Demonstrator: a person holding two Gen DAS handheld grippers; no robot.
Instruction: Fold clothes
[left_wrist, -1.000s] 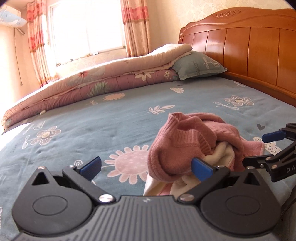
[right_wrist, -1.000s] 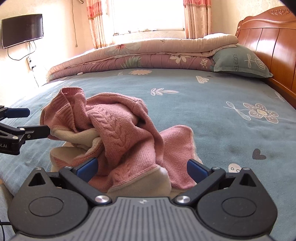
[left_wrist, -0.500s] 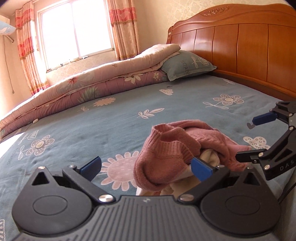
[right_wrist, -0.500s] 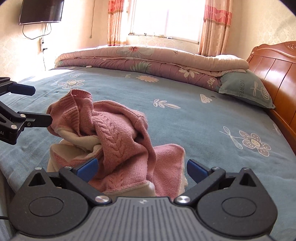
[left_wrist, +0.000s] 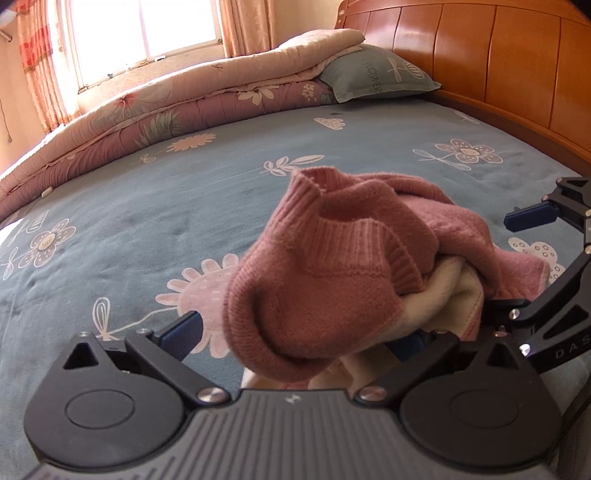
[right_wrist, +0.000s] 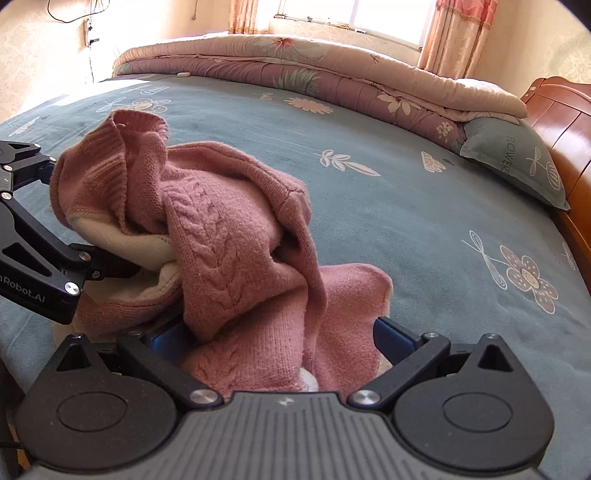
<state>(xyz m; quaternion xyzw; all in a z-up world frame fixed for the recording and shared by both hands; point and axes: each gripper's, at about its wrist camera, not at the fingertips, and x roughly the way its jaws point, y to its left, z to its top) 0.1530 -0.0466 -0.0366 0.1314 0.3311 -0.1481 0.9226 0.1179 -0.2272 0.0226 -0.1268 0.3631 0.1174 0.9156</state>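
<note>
A crumpled pink knit sweater (left_wrist: 332, 258) with a cream lining lies in a heap on the blue flowered bed sheet (left_wrist: 147, 206). My left gripper (left_wrist: 295, 336) is open, and the heap's near end with the ribbed cuff bulges between its blue-padded fingers. In the right wrist view the sweater (right_wrist: 236, 236) drapes between the fingers of my open right gripper (right_wrist: 280, 338). Each gripper shows in the other's view, the right gripper (left_wrist: 498, 264) at the heap's right side and the left gripper (right_wrist: 85, 218) at its left side. Both straddle fabric with their jaws wide.
A folded pink and cream quilt (left_wrist: 184, 107) lies along the far side of the bed under the window. A blue pillow (left_wrist: 376, 77) rests against the wooden headboard (left_wrist: 498, 55). The bed's near edge runs just below both grippers.
Both grippers have pushed in closer to the sweater, so its fabric now sits between their fingers. The jaws have stayed wide, and the heap has bunched up slightly.
</note>
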